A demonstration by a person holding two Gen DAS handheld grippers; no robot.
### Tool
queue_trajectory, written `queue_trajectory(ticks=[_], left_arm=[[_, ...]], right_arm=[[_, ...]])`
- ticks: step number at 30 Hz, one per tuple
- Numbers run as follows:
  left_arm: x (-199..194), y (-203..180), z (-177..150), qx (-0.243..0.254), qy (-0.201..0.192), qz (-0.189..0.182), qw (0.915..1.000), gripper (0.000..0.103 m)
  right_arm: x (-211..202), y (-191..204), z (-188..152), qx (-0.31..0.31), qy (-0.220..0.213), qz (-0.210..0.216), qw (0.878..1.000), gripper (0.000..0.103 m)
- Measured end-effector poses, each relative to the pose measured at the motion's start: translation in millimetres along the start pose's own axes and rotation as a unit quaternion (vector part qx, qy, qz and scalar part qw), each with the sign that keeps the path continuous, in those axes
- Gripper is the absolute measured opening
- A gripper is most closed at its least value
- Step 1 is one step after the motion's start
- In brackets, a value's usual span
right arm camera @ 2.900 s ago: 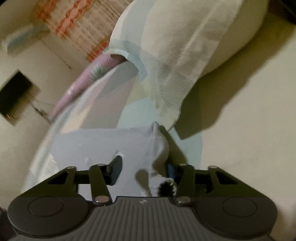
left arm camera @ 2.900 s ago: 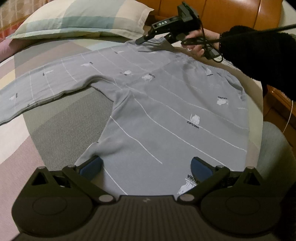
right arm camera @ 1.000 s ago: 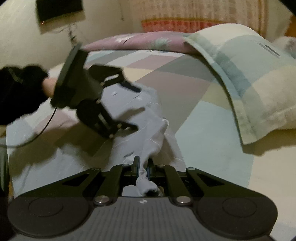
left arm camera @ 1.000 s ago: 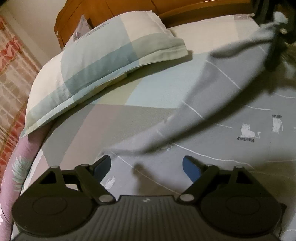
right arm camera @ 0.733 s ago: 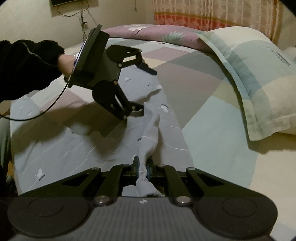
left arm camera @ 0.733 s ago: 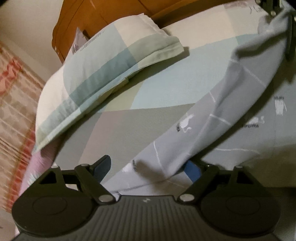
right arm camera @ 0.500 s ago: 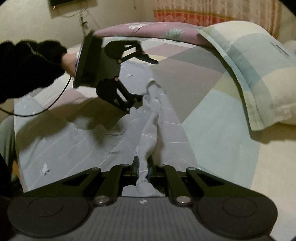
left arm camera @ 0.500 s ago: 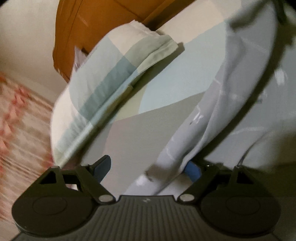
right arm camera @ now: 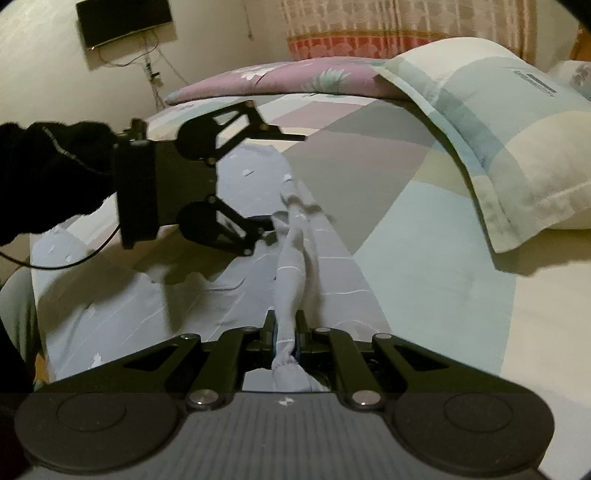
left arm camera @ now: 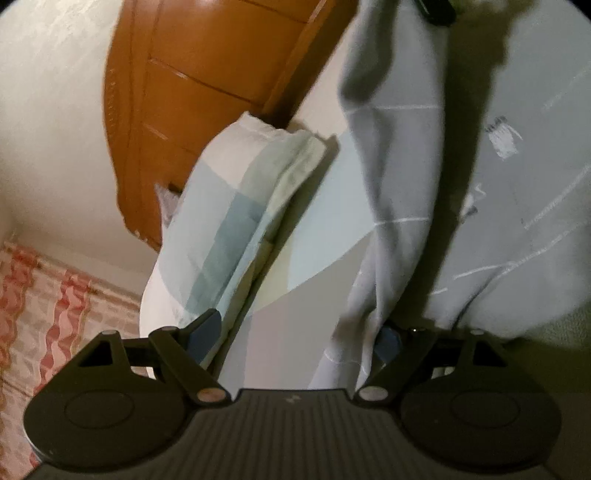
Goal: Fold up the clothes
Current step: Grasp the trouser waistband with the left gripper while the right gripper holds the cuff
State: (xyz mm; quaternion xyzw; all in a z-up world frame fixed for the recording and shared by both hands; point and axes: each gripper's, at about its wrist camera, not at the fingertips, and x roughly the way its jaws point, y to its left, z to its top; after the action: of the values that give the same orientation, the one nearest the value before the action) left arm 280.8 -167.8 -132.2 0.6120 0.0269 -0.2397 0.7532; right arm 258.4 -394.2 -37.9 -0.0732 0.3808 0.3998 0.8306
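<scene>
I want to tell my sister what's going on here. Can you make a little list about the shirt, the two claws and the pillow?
shirt: grey top, spread on the bed
sleeve: bunched strip stretched toward the right claw
right claw: shut on the sleeve
left claw: open, sleeve beside one finger
pillow: checked, lying at the bed's far side

Two grippers are counted: the left gripper (right arm camera: 275, 184) and the right gripper (right arm camera: 286, 332). One grey garment (right arm camera: 229, 295) is counted, of which one sleeve (right arm camera: 293, 266) is drawn up. One patchwork pillow (right arm camera: 509, 147) is counted on one bed (right arm camera: 424, 258). One floral purple cushion or quilt (right arm camera: 280, 79) is counted behind it. One wall-mounted screen (right arm camera: 123, 20), one curtain (right arm camera: 388, 26), one wooden headboard (left arm camera: 207, 81) and one black sleeve (right arm camera: 48, 177) are counted.
</scene>
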Motion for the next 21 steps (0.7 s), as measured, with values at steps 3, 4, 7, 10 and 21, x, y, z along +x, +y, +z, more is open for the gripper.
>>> queue_trajectory(ticks=[3,4,7,10,21], left_arm=[[5.1,1.7,-7.2,0.005,-0.005,-0.001,1.0000,0.086],[7.4,4.3,-9.0,-0.003,-0.002,-0.005,1.0000,0.086],[9.0,8.5,-9.7,-0.021,0.011,-0.026,0.9994,0.066],[5.2,-1.8,-4.0,0.013,0.029,-0.039,0.9987,0.005],[-43.4,27.2,3.7,-0.040,0.052,-0.094,0.9934,0.003]], right_arm=[[-1.1,2.6,-1.7,-0.002,0.008,-0.001,1.000,0.010],[-2.3,3.4,-3.0,-0.002,0.009,-0.001,1.000,0.010],[-4.0,2.9,-7.5,0.001,0.013,-0.004,1.000,0.010],[-5.1,5.4,-10.8,-0.001,0.015,-0.012,1.000,0.010],[10.5,59.5,-12.6,-0.185,0.066,-0.175,0.965,0.009]])
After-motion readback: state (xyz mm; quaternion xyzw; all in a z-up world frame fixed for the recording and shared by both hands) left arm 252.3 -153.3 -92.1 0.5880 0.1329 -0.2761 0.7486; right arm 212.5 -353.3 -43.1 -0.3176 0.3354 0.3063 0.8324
